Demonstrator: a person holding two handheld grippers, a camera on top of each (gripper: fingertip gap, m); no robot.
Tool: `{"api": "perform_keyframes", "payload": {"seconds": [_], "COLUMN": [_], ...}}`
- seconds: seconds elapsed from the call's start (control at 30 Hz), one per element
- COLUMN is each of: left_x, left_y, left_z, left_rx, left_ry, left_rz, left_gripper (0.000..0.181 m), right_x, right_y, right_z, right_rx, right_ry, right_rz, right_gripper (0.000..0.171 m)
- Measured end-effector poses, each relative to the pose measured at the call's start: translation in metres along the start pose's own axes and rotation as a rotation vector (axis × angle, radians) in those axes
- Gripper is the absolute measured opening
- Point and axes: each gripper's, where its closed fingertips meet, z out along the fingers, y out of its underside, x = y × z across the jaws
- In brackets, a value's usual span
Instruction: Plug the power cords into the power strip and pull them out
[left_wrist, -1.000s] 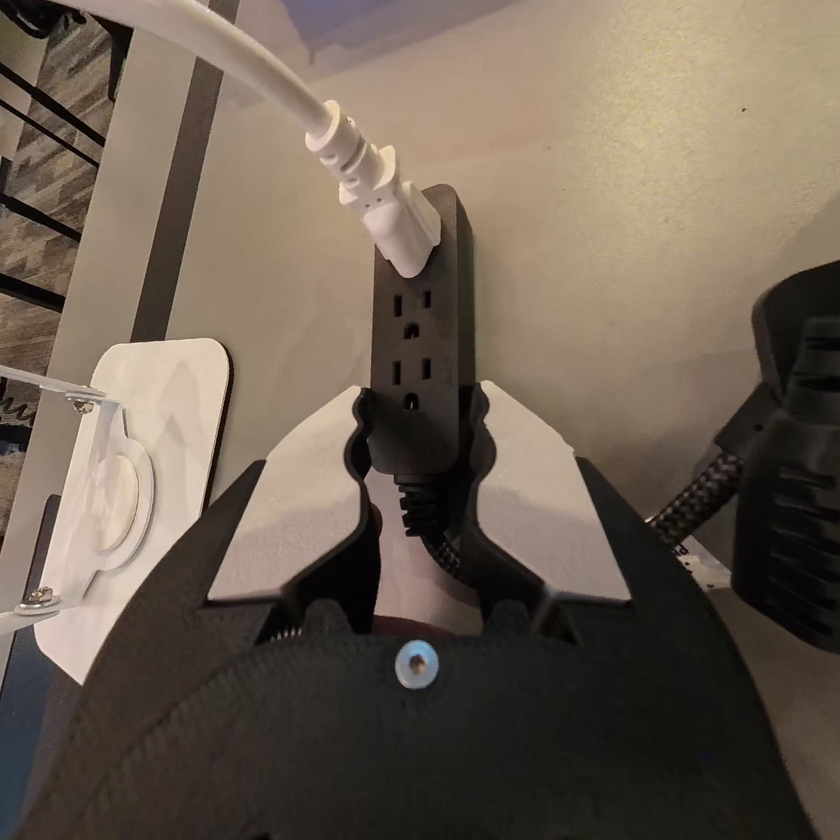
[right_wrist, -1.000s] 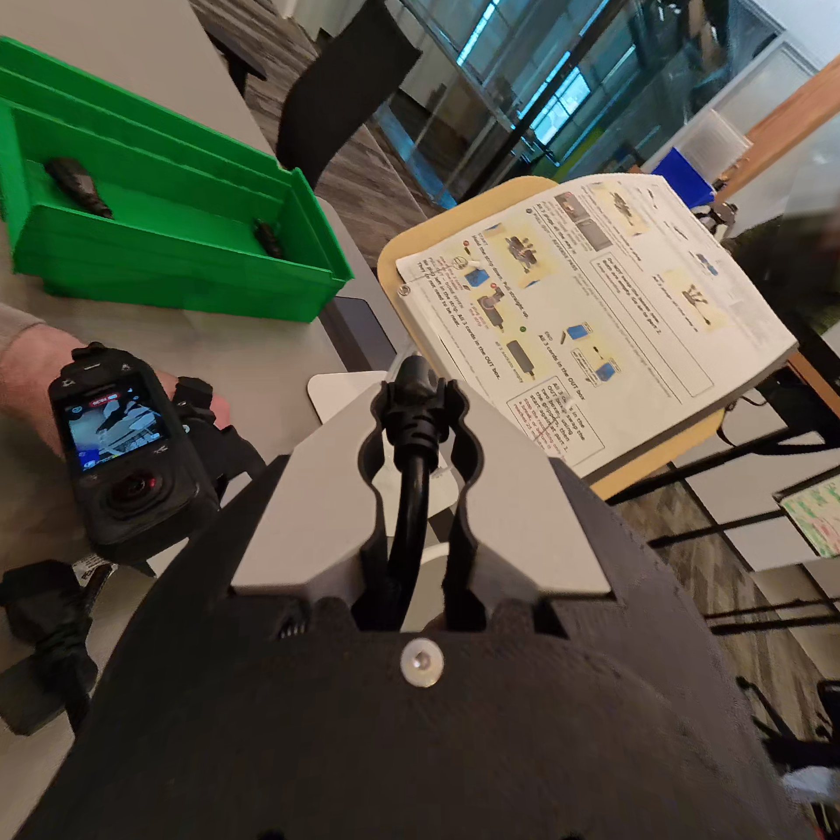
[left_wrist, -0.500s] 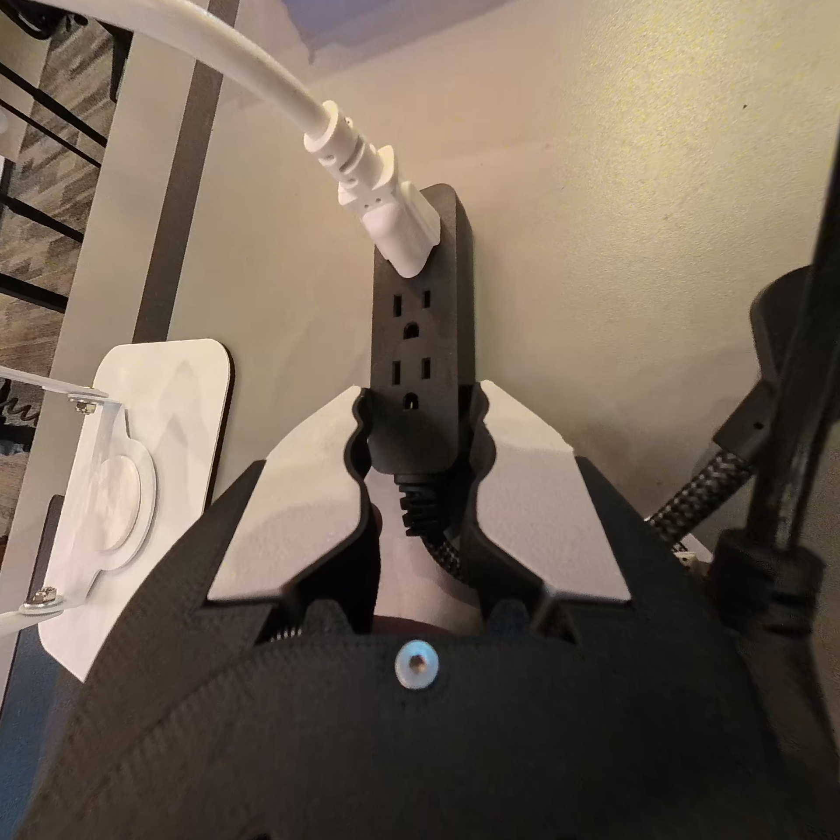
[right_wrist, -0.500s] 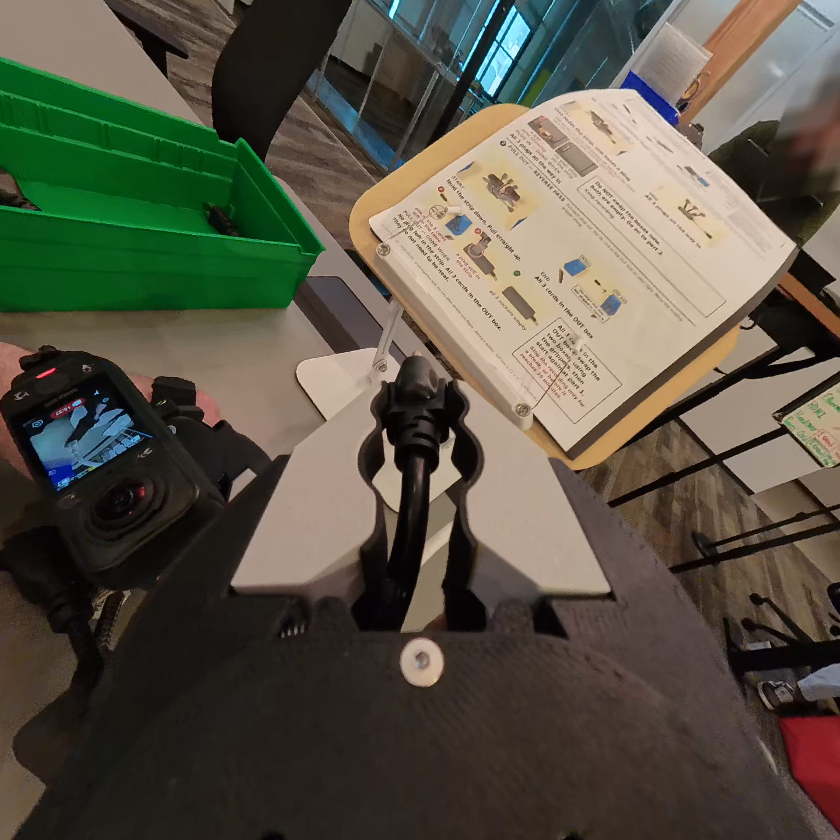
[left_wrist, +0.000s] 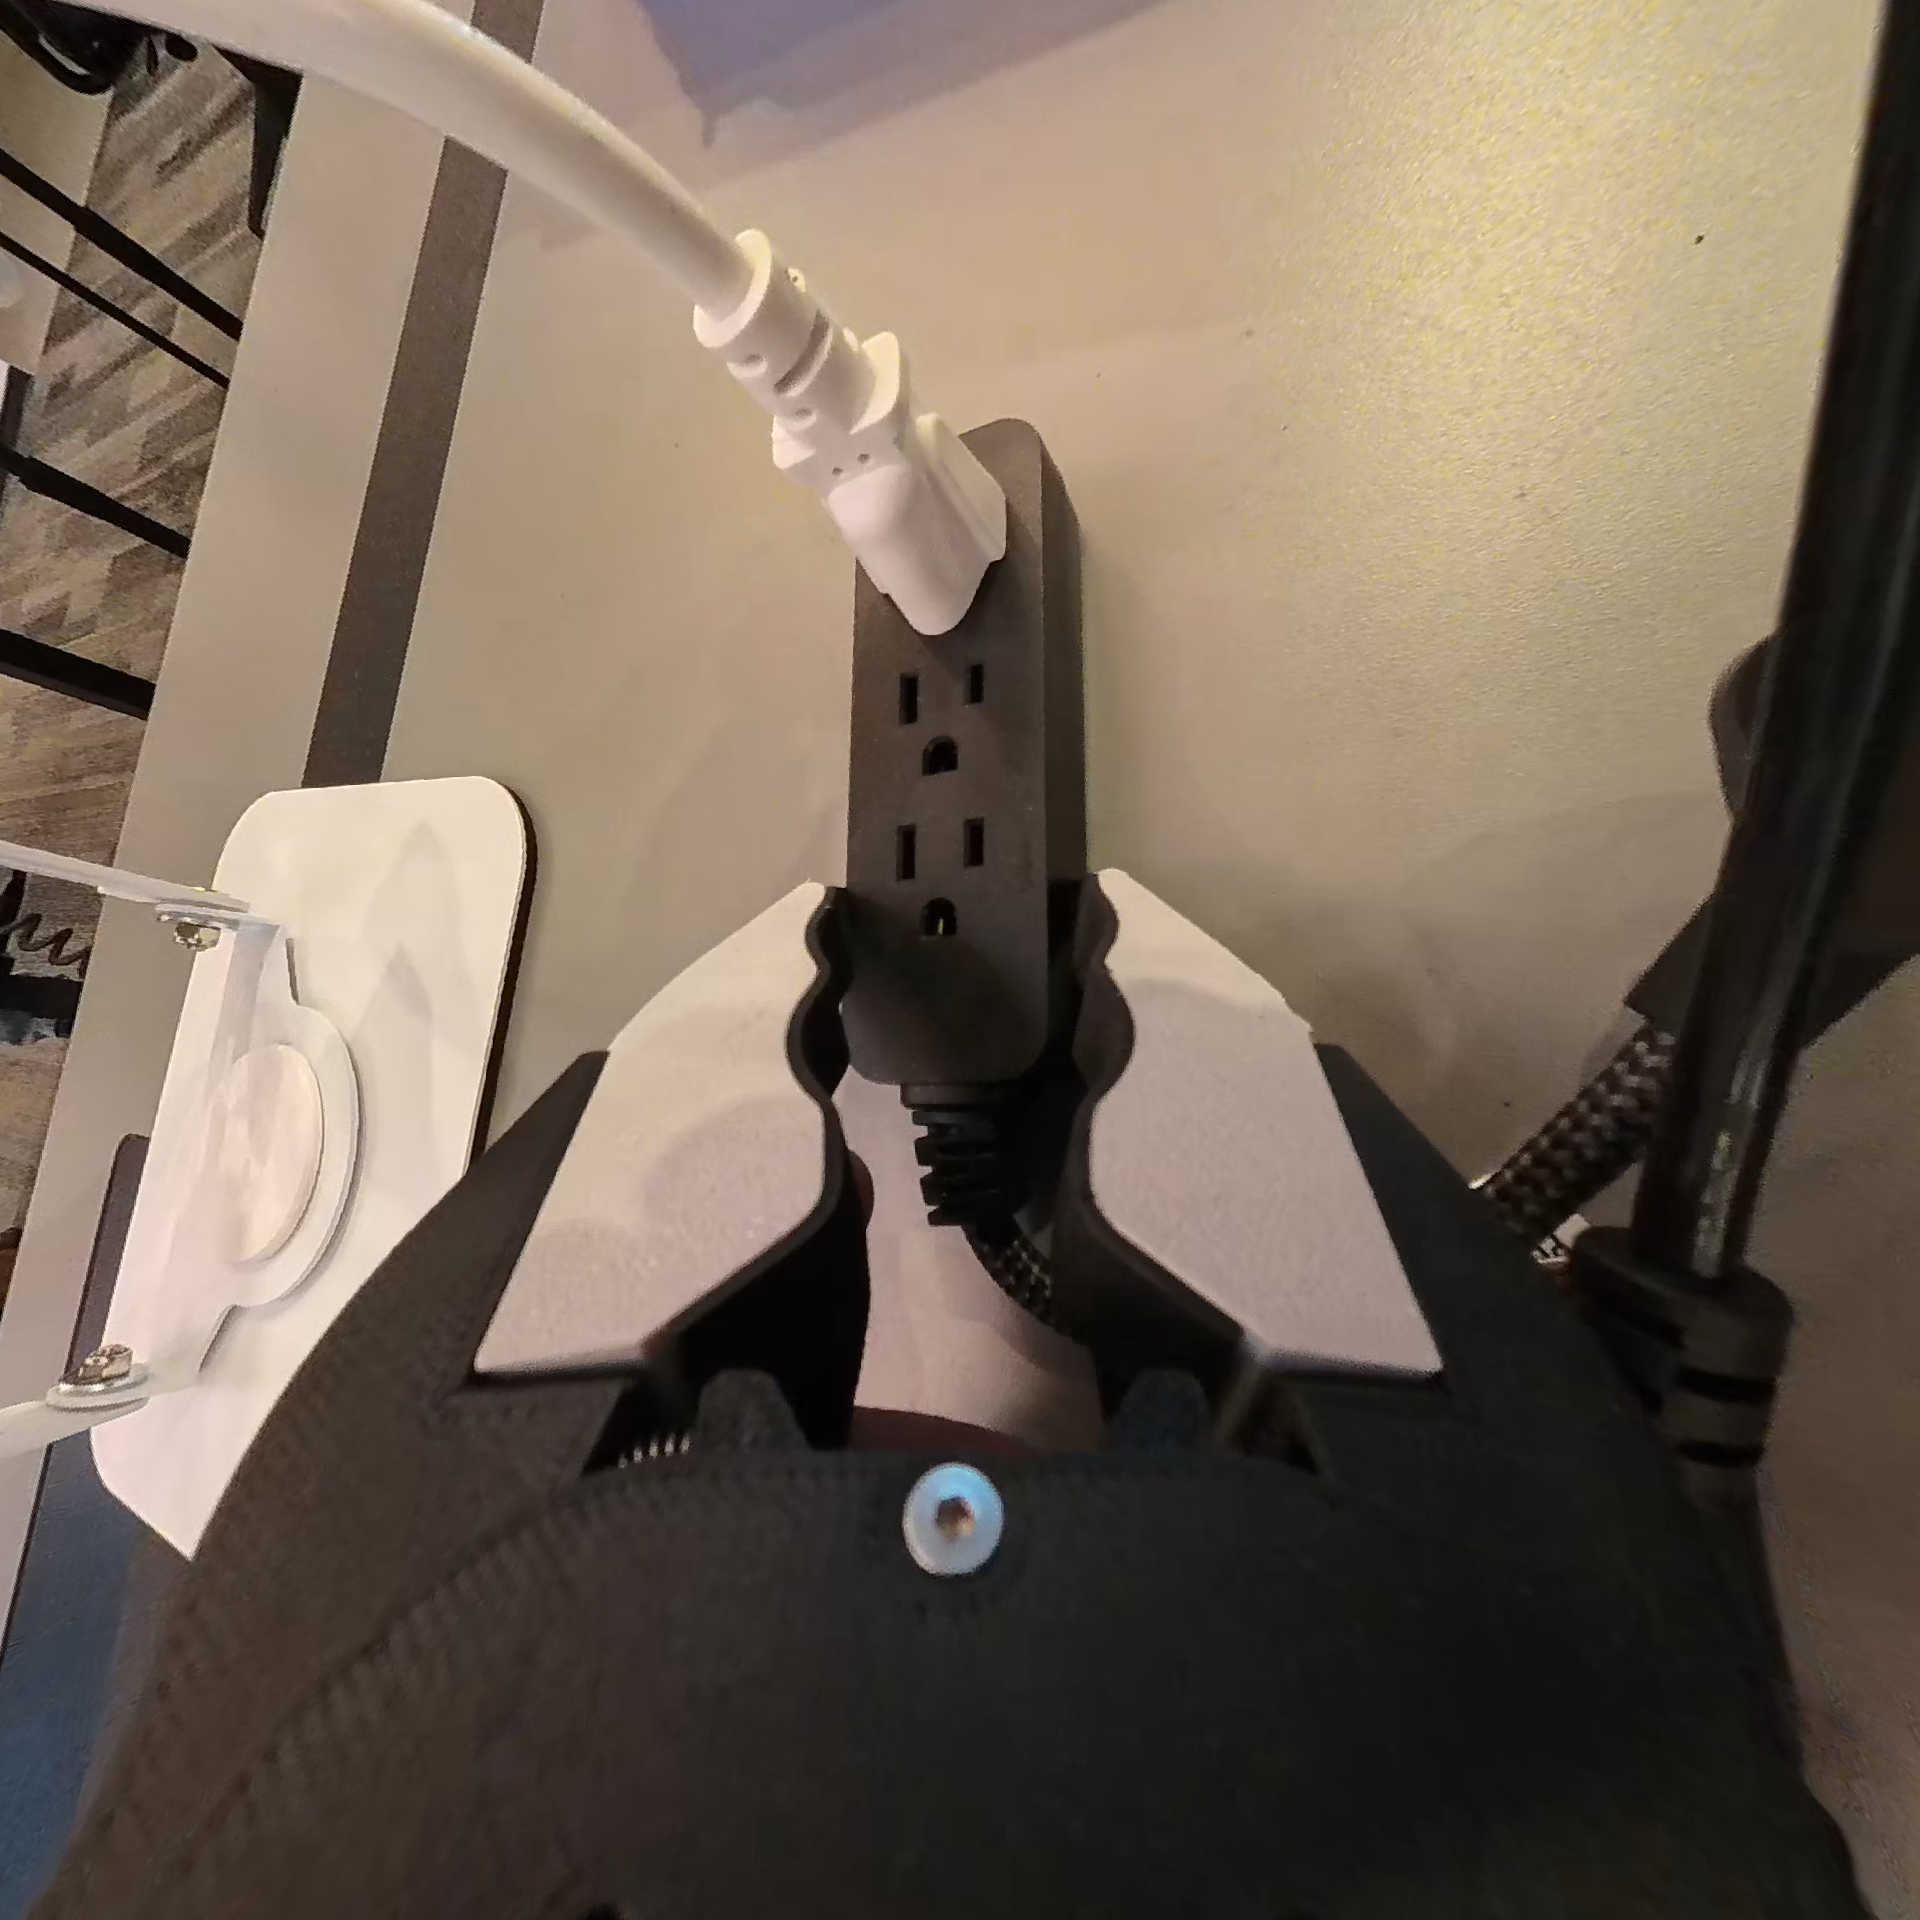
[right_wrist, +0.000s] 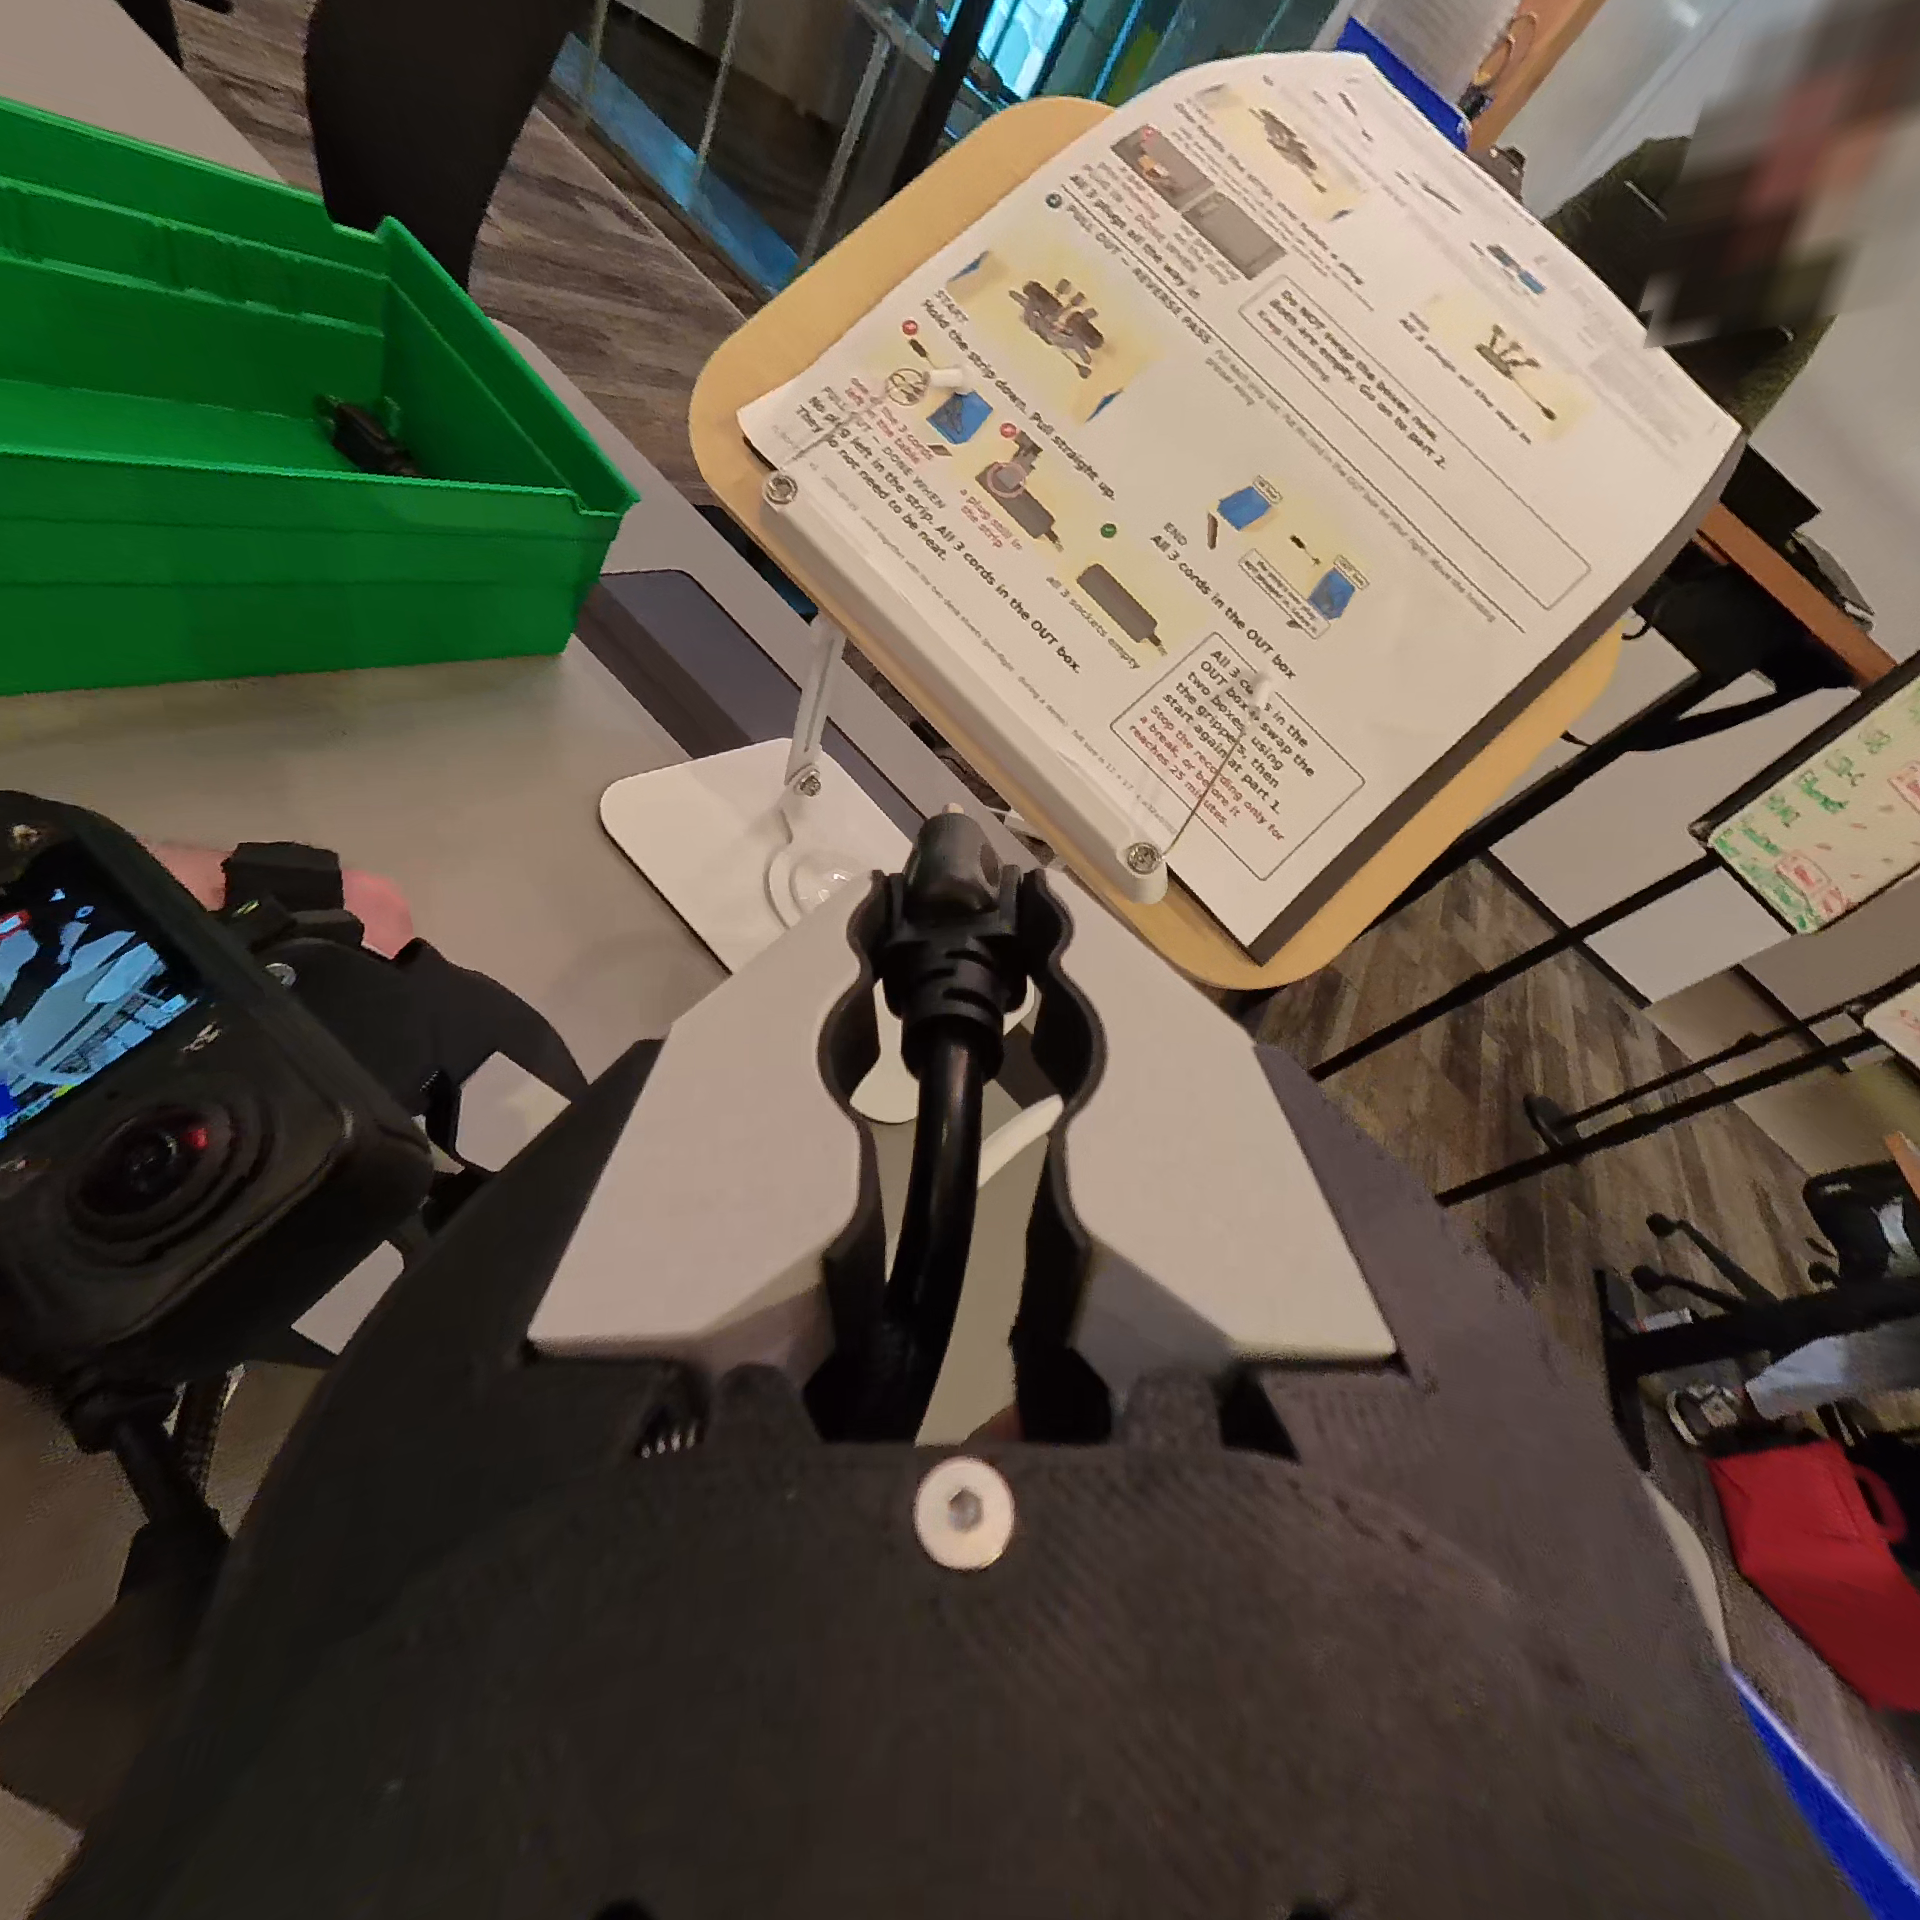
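A black power strip (left_wrist: 961, 748) lies on the beige table. My left gripper (left_wrist: 956, 956) is shut on its near end, where its braided cord (left_wrist: 1013, 1262) leaves. A white plug (left_wrist: 894, 509) sits in the far socket; the two nearer sockets are empty. My right gripper (right_wrist: 956, 935) is shut on a black plug (right_wrist: 948, 920) and holds it in the air above the table, its cord (right_wrist: 935, 1174) running back between the fingers. That black cord (left_wrist: 1787, 831) hangs down the right side of the left wrist view. The other gripper's camera (right_wrist: 156, 1132) shows at the left of the right wrist view.
A green bin (right_wrist: 312, 499) with a black cord end in it stands at the back left. A white stand base (right_wrist: 717, 821) carries an instruction sheet on a board (right_wrist: 1226, 468); the base also shows in the left wrist view (left_wrist: 312, 1091). The table edge and floor lie beyond. The left gripper's tips are roughly 20 cm from the right gripper's.
My right gripper has swung with the black plug towards the stand and the strip. Its cord has come into the right side of the left wrist view. My left gripper has not moved.
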Motion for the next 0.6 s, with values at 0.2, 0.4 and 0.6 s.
{"api": "perform_keyframes", "payload": {"seconds": [0.2,0.4,0.6], "left_x": [-0.001,-0.006,-0.009], "left_y": [0.002,0.013,0.027], "left_z": [-0.001,-0.009,-0.02], "left_rx": [0.001,-0.035,-0.053], "left_ry": [0.021,0.027,0.108], "left_rz": [0.018,0.037,0.117], "left_gripper": [0.042,0.042,0.042], "right_x": [-0.002,-0.002,-0.017], "right_y": [0.006,0.02,0.024], "right_z": [0.001,-0.002,-0.008], "right_rx": [-0.019,-0.061,-0.053], "right_ry": [-0.033,-0.108,-0.196], "right_rz": [0.005,0.014,0.036], "right_gripper": [0.022,0.022,0.022]}}
